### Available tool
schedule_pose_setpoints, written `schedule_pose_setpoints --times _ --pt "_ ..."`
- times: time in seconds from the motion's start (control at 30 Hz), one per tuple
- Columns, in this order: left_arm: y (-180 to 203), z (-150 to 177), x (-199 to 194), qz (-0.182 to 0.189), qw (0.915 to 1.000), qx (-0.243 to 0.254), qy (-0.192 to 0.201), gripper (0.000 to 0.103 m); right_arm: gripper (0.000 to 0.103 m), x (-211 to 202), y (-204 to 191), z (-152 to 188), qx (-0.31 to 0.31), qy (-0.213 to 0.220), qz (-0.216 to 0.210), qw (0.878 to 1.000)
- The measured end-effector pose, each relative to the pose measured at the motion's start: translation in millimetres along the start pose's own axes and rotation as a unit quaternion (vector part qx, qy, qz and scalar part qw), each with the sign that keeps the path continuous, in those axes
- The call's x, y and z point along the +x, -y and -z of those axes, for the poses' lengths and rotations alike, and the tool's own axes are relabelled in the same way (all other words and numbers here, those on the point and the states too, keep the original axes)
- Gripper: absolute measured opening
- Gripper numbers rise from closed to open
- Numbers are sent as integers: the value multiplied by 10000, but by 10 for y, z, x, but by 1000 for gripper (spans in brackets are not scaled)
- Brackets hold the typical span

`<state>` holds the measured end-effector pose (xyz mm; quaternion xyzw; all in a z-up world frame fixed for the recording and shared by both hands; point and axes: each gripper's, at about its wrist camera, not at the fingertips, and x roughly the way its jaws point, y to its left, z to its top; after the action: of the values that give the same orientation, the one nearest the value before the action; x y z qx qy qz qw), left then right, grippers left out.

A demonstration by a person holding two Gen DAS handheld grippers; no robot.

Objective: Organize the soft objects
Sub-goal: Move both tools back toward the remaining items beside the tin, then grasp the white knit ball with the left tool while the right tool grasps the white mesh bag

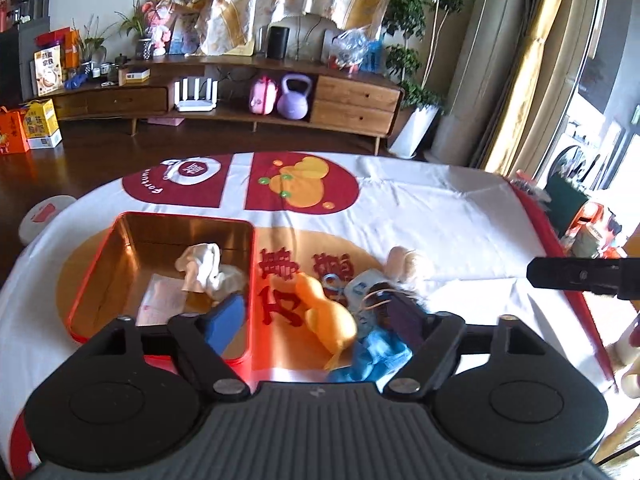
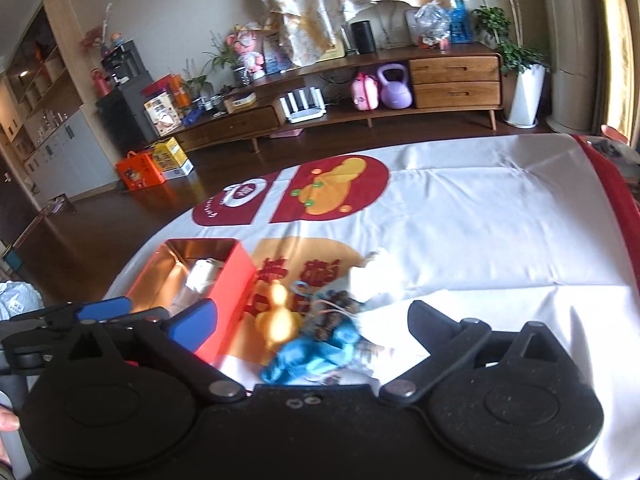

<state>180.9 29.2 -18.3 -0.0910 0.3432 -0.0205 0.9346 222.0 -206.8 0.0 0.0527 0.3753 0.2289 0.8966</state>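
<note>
A red tin with a gold inside sits on the table cloth, holding a crumpled white cloth and a pale paper. Right of it lies a pile of soft toys: an orange gourd-shaped plush, a blue plush, a small doll with dark hair and a cream plush. My left gripper is open above the pile, its blue finger over the tin's near right corner. My right gripper stands wide open around the same orange plush and blue plush, pressing on nothing.
The white cloth with red and orange prints covers the table and runs on to the right and far side. A black finger of the right gripper reaches in at the right. Beyond the table are a wooden floor and a low sideboard.
</note>
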Motion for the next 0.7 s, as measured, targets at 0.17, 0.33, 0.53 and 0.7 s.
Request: schedule_pose_setpoints --times 0.17,0.33,0.53,0.7 --pt "110 15 33 91 9999 8 63 88 103 -16 247 91 76 -35 183 9998" --pt "270 -90 159 133 9998 107 -56 88 103 -5 408 181 -103 -94 296 9995" --pt "482 -309 373 220 9988 389 -199 101 102 78 511 254 -381 -278 240 9986" --pt "602 -497 605 330 9983 365 -317 102 102 193 587 298 -549 -409 227 9974"
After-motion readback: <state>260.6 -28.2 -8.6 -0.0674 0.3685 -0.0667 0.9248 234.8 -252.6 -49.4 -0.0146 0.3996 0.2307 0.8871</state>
